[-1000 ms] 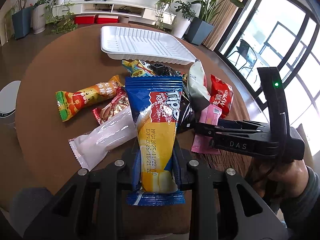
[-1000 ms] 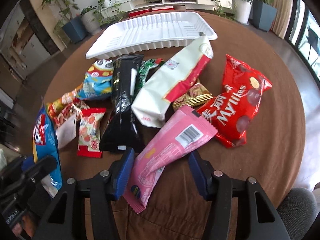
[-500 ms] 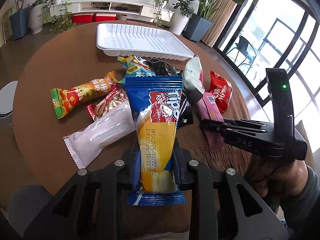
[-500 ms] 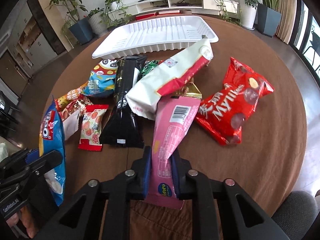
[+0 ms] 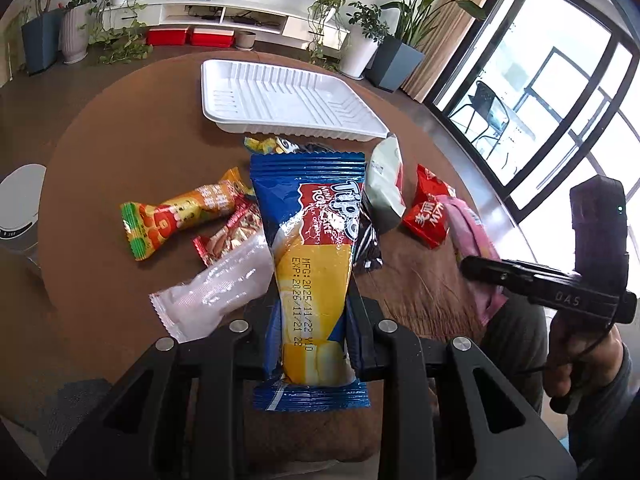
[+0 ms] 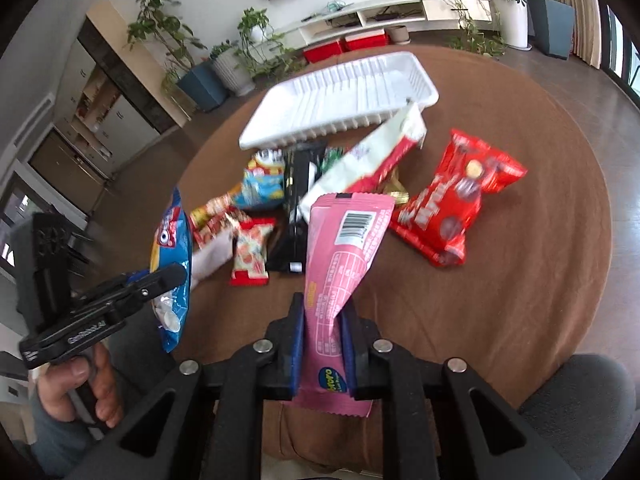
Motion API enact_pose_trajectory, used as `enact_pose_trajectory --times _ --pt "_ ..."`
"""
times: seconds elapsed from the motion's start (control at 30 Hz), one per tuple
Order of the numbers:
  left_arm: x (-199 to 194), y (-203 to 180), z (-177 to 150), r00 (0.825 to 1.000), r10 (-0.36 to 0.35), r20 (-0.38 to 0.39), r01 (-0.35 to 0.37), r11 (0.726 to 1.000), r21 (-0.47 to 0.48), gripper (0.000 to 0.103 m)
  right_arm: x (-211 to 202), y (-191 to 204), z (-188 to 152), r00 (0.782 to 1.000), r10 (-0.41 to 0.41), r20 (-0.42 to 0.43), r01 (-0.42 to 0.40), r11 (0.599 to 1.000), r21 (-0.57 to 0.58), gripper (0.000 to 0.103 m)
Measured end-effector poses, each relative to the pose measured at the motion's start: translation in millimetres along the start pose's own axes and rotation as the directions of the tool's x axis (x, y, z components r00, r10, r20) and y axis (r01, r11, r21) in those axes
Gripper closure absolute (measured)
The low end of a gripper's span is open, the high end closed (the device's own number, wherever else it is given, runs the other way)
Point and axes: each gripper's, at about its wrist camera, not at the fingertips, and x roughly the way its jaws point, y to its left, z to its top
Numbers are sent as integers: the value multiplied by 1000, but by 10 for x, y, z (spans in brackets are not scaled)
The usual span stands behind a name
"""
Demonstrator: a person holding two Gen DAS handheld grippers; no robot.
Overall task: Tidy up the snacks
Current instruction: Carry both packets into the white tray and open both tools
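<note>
Both grippers are loaded, the left gripper (image 5: 312,320) clamped on the blue pack (image 5: 308,248), the right gripper (image 6: 320,344) just closed on the pink pack (image 6: 340,264), low in frame: either slick wrapper could slide free before reaching the tray (image 6: 420,80) at upper centre

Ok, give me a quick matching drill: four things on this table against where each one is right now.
1. blue pack
2. pink pack
3. white tray
4. red bag

a. lying on the table
b. in the right gripper
c. far side, nothing in it
d. in the left gripper

Pairs: 1-d, 2-b, 3-c, 4-a
</note>
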Motion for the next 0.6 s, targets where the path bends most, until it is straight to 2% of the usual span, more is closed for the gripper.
enact_pose_trajectory --times 0.1,0.27,0.4,0.47,0.6 --pt "-92 89 199 1000 -1 20 1 1000 -7 79 -163 -124 139 997 -22 72 21 1000 19 85" --pt "-221 239 662 998 29 52 -29 1000 1 79 -315 -482 696 984 -68 162 57 996 72 85" --pt "-183 316 1112 996 76 48 -78 996 44 79 -244 -533 1152 979 -102 179 94 994 53 85" --pt "-113 333 1352 995 94 42 -97 993 64 79 -129 -479 1390 981 -89 171 86 996 26 85" --pt "244 372 1825 991 132 -6 -131 986 100 79 218 -254 1811 985 -84 148 94 994 -64 85"
